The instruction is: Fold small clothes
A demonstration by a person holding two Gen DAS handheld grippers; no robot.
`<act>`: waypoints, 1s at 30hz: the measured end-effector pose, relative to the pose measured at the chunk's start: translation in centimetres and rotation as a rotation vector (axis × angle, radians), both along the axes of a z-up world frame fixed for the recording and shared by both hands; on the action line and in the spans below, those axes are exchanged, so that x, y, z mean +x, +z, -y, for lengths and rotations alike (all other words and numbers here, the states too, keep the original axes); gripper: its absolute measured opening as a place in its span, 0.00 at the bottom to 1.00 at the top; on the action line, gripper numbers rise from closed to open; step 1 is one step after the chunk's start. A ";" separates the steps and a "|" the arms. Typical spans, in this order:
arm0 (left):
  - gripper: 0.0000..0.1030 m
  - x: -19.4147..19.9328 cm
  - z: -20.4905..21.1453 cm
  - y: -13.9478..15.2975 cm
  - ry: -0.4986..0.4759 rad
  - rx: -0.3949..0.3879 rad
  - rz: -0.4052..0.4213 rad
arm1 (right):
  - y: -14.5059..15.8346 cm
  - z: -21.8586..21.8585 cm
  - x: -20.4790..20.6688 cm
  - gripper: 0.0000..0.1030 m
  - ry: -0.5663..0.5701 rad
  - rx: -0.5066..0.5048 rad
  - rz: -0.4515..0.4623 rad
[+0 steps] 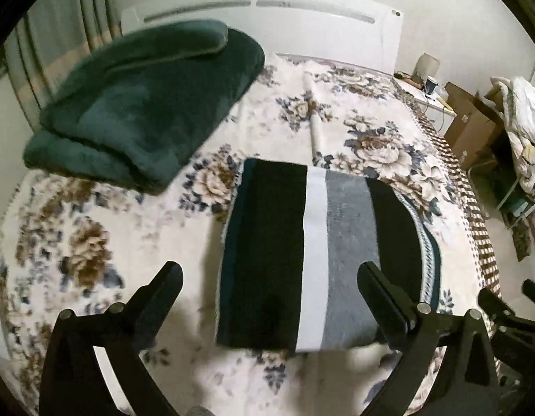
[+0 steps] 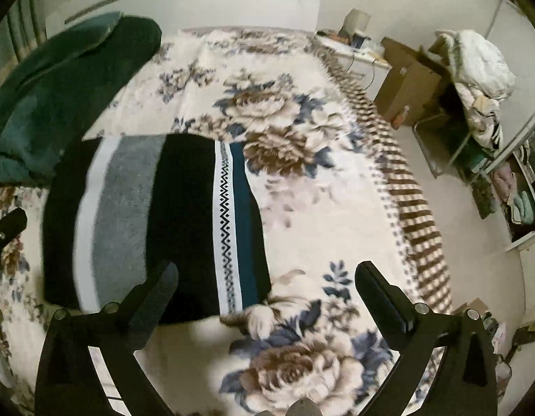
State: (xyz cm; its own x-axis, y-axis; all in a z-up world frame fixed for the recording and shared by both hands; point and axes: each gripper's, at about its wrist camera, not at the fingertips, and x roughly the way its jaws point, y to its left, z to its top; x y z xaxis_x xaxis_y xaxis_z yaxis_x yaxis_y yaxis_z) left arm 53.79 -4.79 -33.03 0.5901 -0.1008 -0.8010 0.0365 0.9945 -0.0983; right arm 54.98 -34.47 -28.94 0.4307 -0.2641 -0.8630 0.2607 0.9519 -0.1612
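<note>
A bed (image 1: 336, 121) under a cream floral blanket (image 2: 302, 173) fills the room, its white headboard (image 1: 267, 17) against a pale wall. Striped curtains (image 1: 59, 34) hang at the left. To the right stand a small white bedside table (image 1: 423, 93), brown cardboard boxes (image 2: 406, 93) and a rack heaped with bedding (image 2: 482, 79), on a light floor (image 2: 475, 242).

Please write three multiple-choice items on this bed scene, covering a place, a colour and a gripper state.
1. Where does the folded striped garment lie?
A. on the floral bedspread
B. on the floor
C. on a chair

2. What colour is the folded blanket at the far left?
A. red
B. dark green
C. yellow

3. How are the left gripper and right gripper?
A. both open
B. both shut
C. one shut on cloth

Answers: A, the floral print surrounds it; B, the plush reads dark green; A, both pairs of fingers stand wide apart, holding nothing.
</note>
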 end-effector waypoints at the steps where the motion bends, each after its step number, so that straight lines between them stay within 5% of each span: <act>1: 1.00 -1.1 0.0 1.1 -0.005 0.004 0.009 | 1.1 0.0 -0.9 1.00 -0.003 -0.008 0.010; 17: 1.00 -19.4 0.8 17.8 -0.027 0.031 0.155 | 22.2 -3.3 -20.3 1.00 -0.013 -0.060 0.195; 30: 1.00 -29.7 -0.3 25.4 -0.004 0.031 0.222 | 35.5 -6.4 -34.0 1.00 0.051 -0.084 0.343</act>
